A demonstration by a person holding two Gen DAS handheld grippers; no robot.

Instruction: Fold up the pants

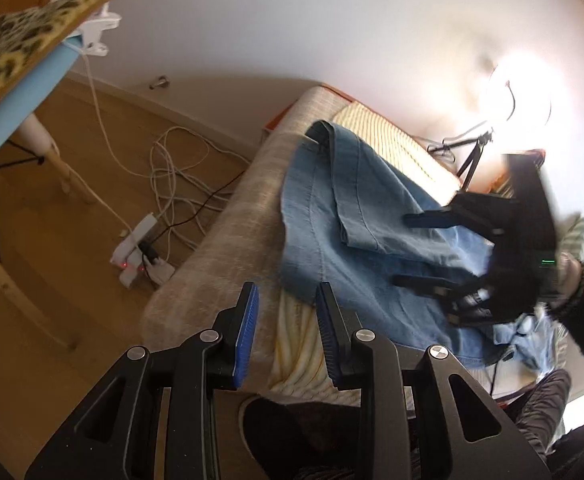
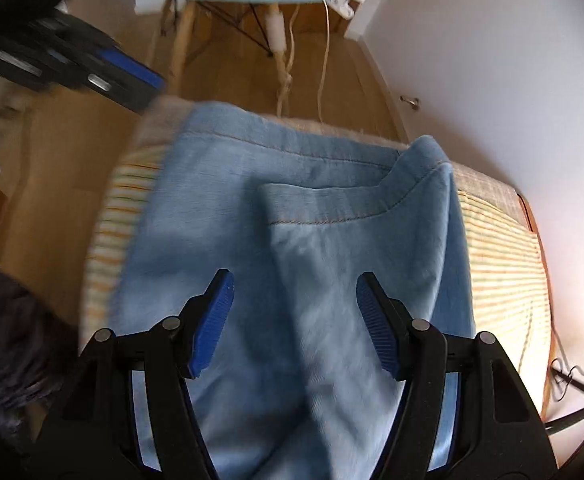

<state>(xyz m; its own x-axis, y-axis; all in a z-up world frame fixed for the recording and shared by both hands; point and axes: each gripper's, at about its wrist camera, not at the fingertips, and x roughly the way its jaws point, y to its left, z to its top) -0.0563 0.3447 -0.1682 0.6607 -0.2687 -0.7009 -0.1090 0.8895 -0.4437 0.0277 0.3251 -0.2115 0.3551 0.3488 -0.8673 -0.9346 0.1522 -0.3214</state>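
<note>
Small striped bed (image 2: 504, 240) by a white wall. Pants (image 2: 292, 240) lie half folded just ahead of the right tool (image 2: 295, 320); both it and the left tool (image 1: 285, 332) are released, nothing gripped. I'd smooth that fold before regrabbing.

Pants (image 2: 292, 240) are covering the bed's (image 1: 211, 248) middle; its striped edges (image 2: 504, 248) are lying bare, cables (image 1: 171, 184) cluttering the floor beside it.

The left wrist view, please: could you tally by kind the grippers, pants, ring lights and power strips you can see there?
Grippers: 2, the left gripper and the right gripper
Pants: 1, the blue pants
Ring lights: 1, the ring light
Power strips: 1, the power strip, as far as shows
Total: 5
</note>
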